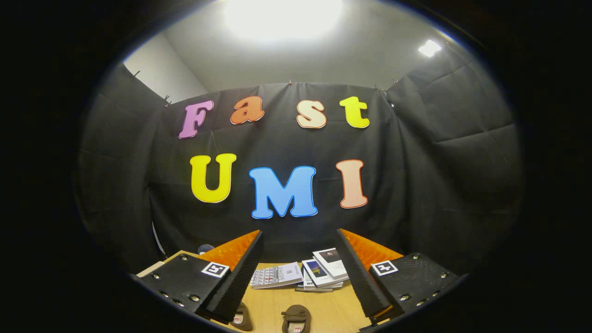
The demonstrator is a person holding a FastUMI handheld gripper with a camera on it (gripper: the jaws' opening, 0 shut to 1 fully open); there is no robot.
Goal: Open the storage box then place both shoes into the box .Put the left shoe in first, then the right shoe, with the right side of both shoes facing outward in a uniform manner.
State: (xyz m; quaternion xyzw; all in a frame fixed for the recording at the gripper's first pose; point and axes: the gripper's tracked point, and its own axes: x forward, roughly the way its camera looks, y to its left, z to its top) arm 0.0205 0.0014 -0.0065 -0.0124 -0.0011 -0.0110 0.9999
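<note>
My gripper [299,240] is open, held well above the wooden table [323,307], with nothing between its fingers. Two small brown shoes lie on the table down between the fingers. One shoe [296,318] sits in the middle of the gap, its opening facing me. The other shoe [241,317] lies to its left, partly hidden behind the left finger [240,273]. Both shoes are far below the fingertips and apart from them.
A pile of books and booklets [319,273] lies on the table beyond the shoes, near the back cloth wall. A striped booklet [276,276] lies to the left of the pile. A dark rounded object [206,248] peeks out behind the left finger.
</note>
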